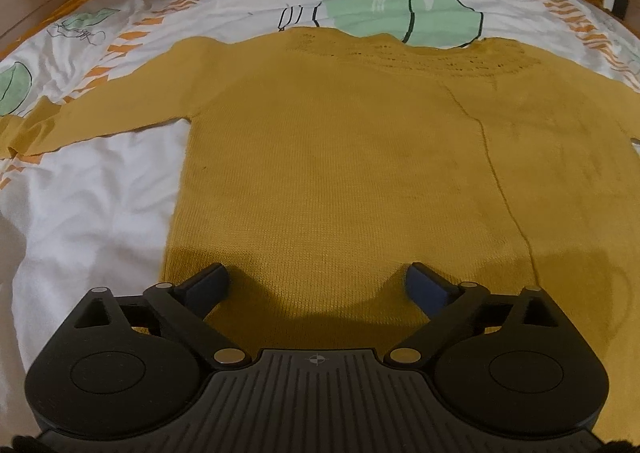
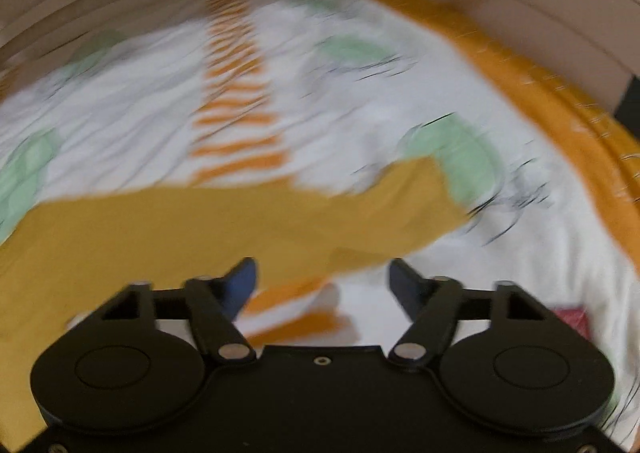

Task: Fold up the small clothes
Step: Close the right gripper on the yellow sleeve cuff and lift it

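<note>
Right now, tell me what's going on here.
A person with a handheld gripper in each hand is setting up to fold a mustard knit sweater that lies spread flat on a patterned bedsheet. The left gripper hovers at the sweater's bottom hem, jaws open and holding nothing. The right gripper is near the sweater's right sleeve, jaws open too; its view is blurred. No fold shows yet.

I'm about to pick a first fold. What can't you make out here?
- Mustard-yellow knitted sweater: hem hidden behind the left gripper body; right sleeve cut by the left wrist frame edge.
- Right wrist view: motion blur smears the sweater's sleeve; cuff detail unreadable.
- Red item behind the right gripper: unidentifiable.
</note>
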The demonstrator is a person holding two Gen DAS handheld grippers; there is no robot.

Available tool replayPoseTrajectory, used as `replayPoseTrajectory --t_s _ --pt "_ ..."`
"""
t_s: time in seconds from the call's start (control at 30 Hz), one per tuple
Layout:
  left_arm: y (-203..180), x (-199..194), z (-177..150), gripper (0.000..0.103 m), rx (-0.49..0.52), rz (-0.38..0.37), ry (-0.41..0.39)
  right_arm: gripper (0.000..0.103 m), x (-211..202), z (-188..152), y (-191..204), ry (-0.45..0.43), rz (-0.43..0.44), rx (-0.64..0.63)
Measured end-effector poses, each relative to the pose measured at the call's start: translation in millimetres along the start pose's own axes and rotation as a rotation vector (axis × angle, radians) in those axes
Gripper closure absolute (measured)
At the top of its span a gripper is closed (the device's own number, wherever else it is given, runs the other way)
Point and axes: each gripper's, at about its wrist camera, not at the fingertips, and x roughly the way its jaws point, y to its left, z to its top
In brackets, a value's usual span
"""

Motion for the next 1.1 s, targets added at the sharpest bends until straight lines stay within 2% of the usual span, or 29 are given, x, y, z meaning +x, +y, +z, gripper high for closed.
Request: replayPoseTrajectory --t_s 0.1,0.23,0.37,0.4,0.47,0.63,0.67,0.7,0.73,0.77,0.8,0.83,0.87,0.97,1.1 --pt "0.4 0.7 0.6 0.004 -0.004 0.003 0.001 0.04 23.2 16.0 -28.7 -0.019 -0.055 0.047" --pt "1.4 1.5 0.1 0.004 -0.008 0.005 -0.002 0.041 48.1 24.8 -55.9 -0.025 -0.102 0.071" --pt "1.5 1.5 -0.1 0.004 -0.026 0.011 -0.006 0.038 72.8 27.3 -72.2 -0.014 -0.101 0.112" --pt "2.1 0.8 -0.6 0.004 -0.029 0.011 -0.008 0.031 76.7 26.9 -76.1 -0.012 -0.102 0.121" --pt "4.1 -0.4 -0.7 0.005 -0.036 -0.001 -0.014 0.025 84.8 25.2 -83.8 -0.007 -0.102 0.152" --pt "13.0 -5.7 2.0 0.015 -0.058 -0.041 -0.037 0.026 101.1 15.7 -90.8 0.031 -0.047 0.212" --pt "15.2 -7.1 3.6 0.016 -0.065 -0.046 -0.043 0.032 102.5 13.9 -89.1 0.031 -0.044 0.21" --pt "16.6 -8.1 5.2 0.016 -0.072 -0.051 -0.048 0.047 102.5 12.6 -86.6 0.024 -0.035 0.201" --pt "18.2 -9.2 7.0 0.016 -0.08 -0.056 -0.053 0.053 100.3 12.1 -84.9 0.02 -0.015 0.194" --pt "19.8 -10.2 9.2 0.016 -0.086 -0.058 -0.056 0.06 97.1 12.9 -82.8 0.016 -0.016 0.19" --pt "21.3 -11.0 11.6 0.016 -0.09 -0.06 -0.061 0.071 93.6 14.9 -79.8 0.013 -0.036 0.177" --pt "23.0 -12.7 14.1 0.016 -0.092 -0.063 -0.068 0.076 90.1 17.2 -77.4 0.012 -0.049 0.165" --pt "24.0 -13.9 16.9 0.016 -0.091 -0.066 -0.074 0.087 83.3 19.8 -75.6 0.002 -0.054 0.16" --pt "28.5 -18.9 26.7 0.016 -0.071 -0.08 -0.095 0.088 56.5 27.3 -69.0 -0.056 0.008 0.188" --pt "36.2 -20.3 38.0 0.016 -0.049 -0.099 -0.099 0.088 16.5 41.9 -33.4 -0.105 0.072 0.111"
